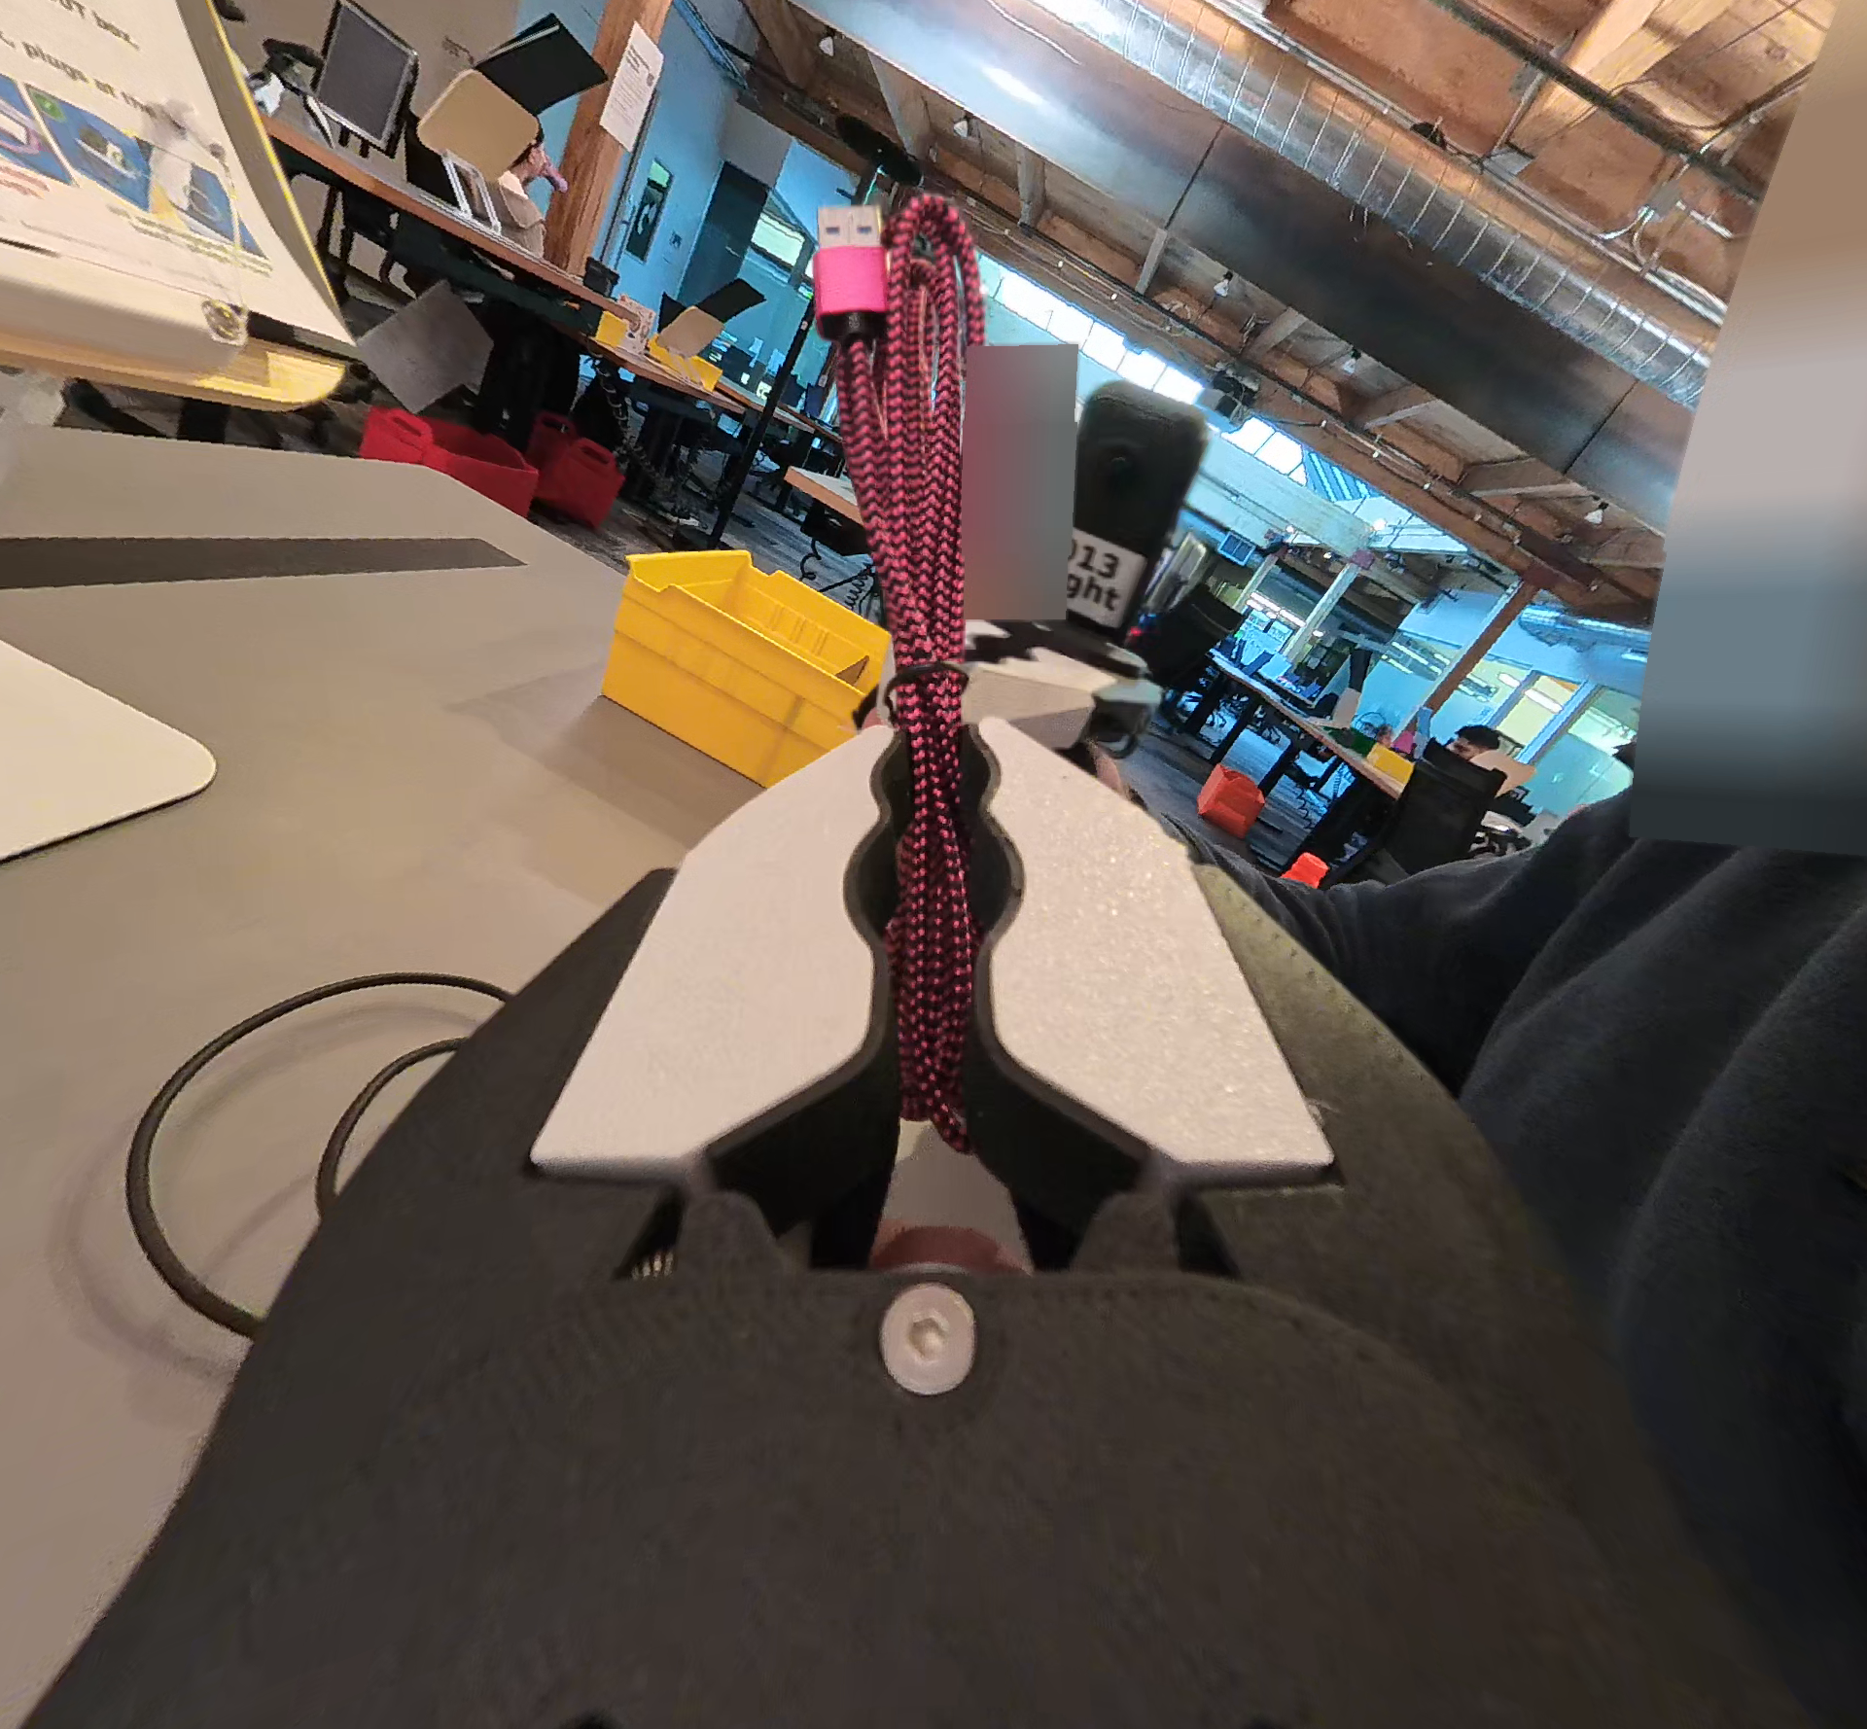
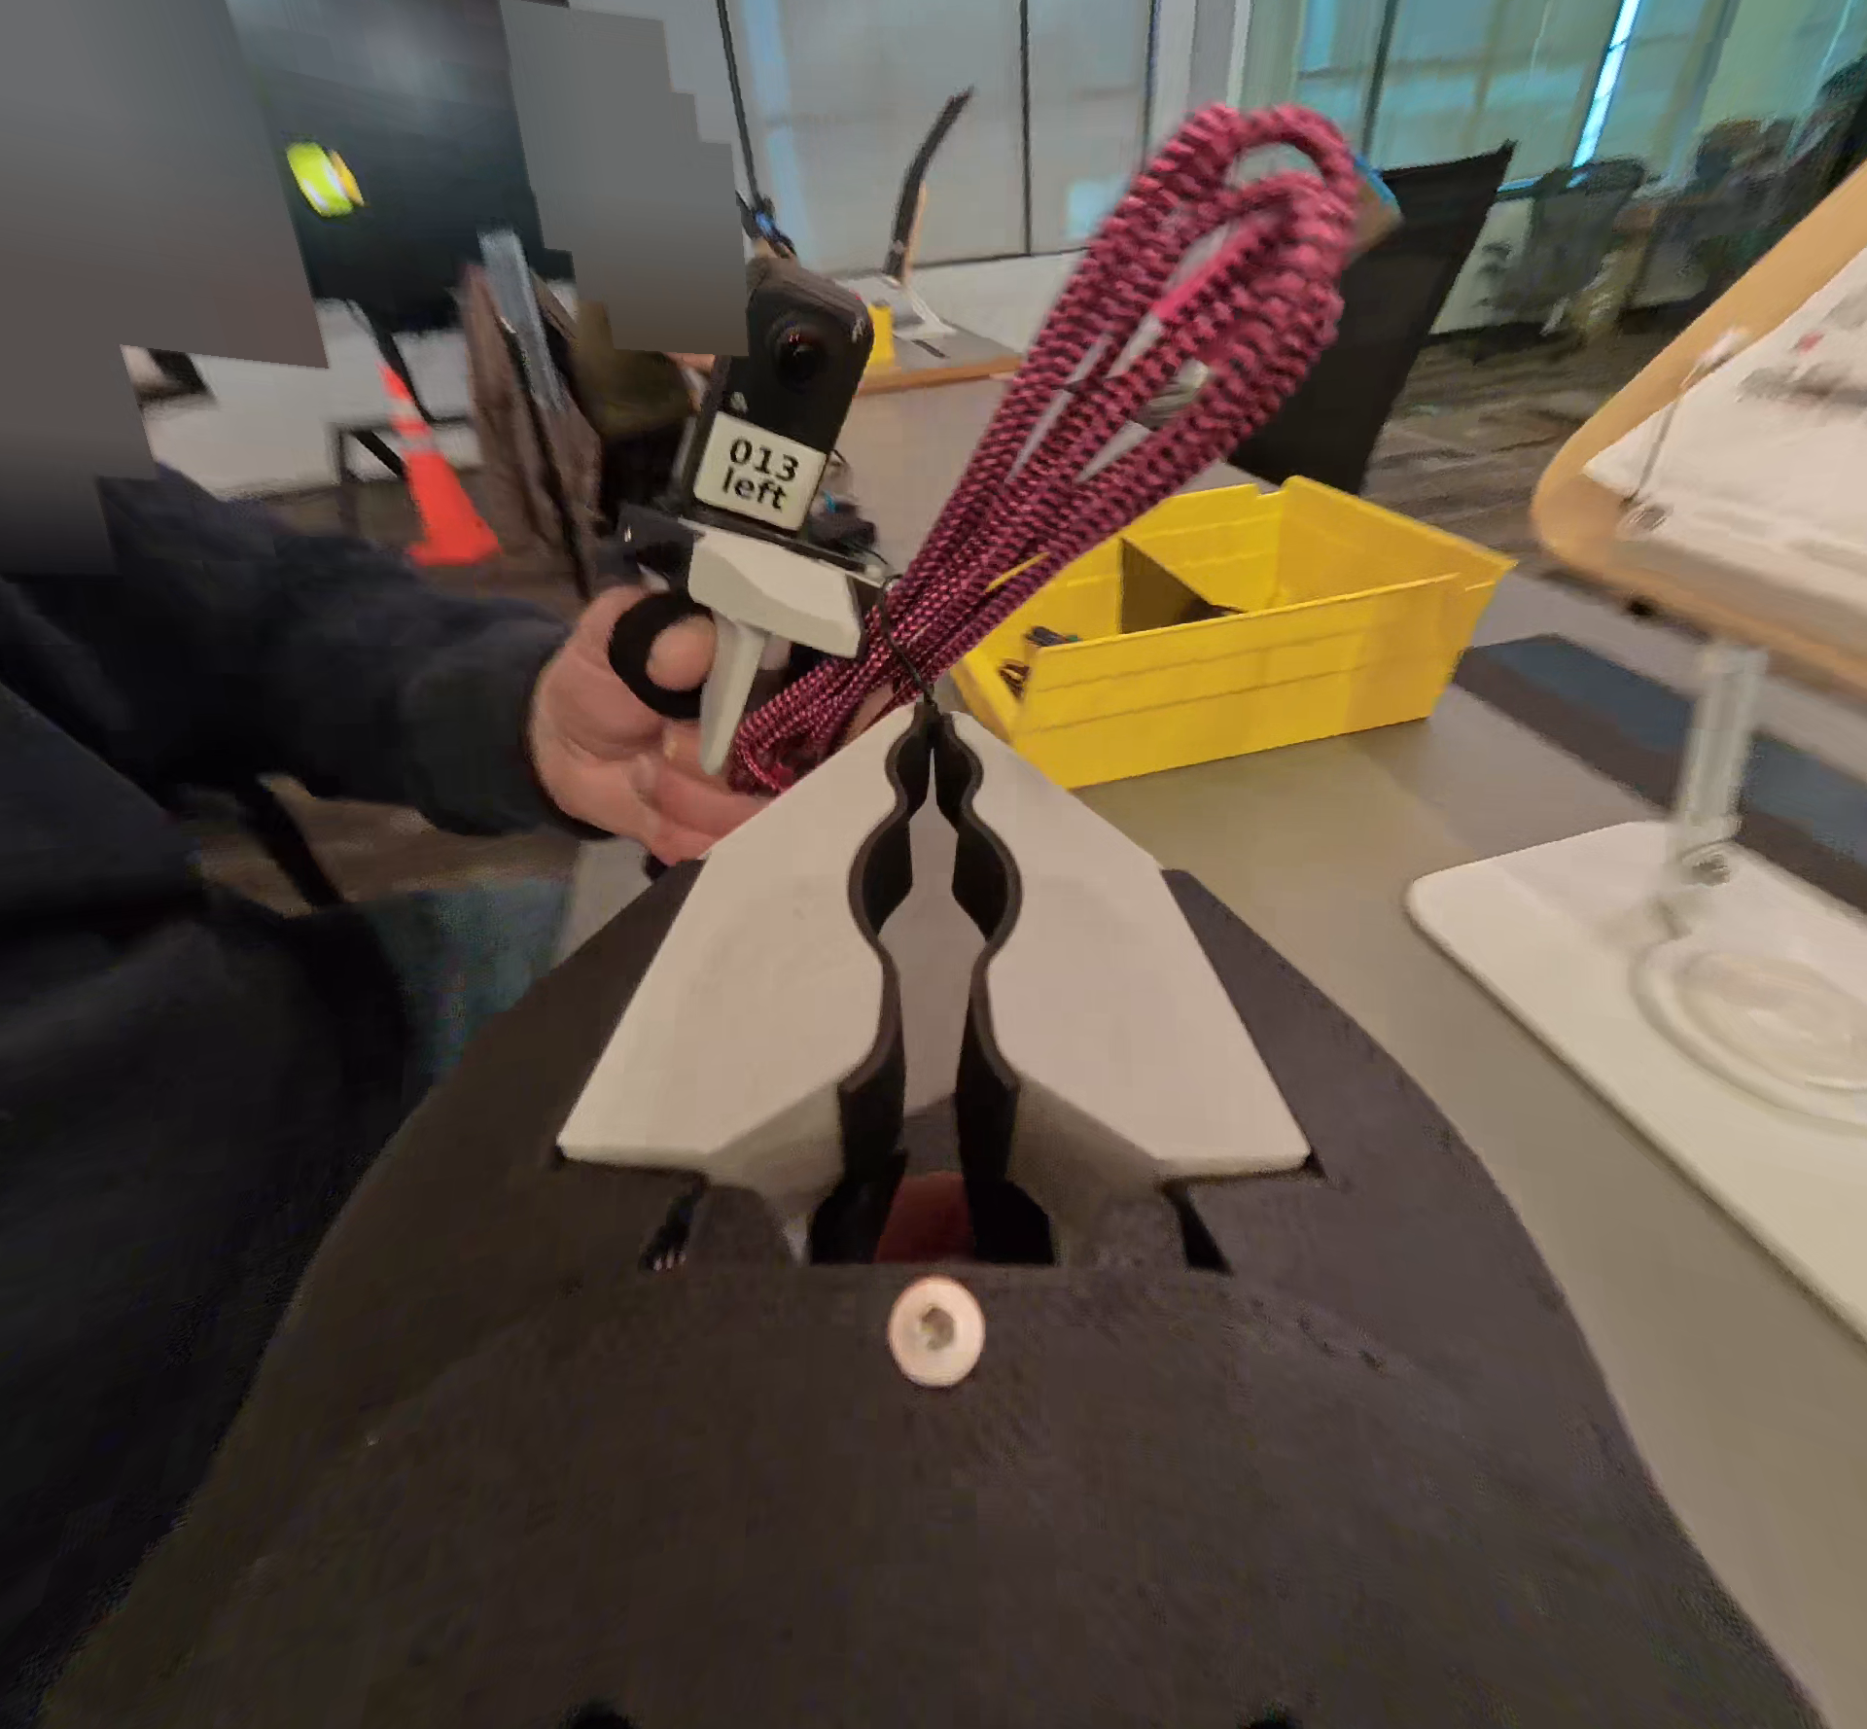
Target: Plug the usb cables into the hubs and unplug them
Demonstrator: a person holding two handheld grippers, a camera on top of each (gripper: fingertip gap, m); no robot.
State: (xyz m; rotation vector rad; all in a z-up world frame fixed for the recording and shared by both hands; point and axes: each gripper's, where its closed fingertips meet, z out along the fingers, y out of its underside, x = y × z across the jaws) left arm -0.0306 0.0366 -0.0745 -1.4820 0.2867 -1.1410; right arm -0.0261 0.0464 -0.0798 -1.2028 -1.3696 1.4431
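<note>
Left wrist view shows the left gripper (image 1: 929, 872) closed on a bundled pink and black usb cable (image 1: 924, 519), which stands upright in the middle of the frame. Its pink plug (image 1: 851, 266) points up. A black tie (image 1: 924, 675) wraps the bundle just above the fingertips. In the right wrist view, the right gripper (image 2: 931, 731) pinches this tie (image 2: 909, 670) at its tips. A yellow bin (image 2: 1243, 630) sits on the desk (image 2: 1263, 872) behind the cable, at center right.
</note>
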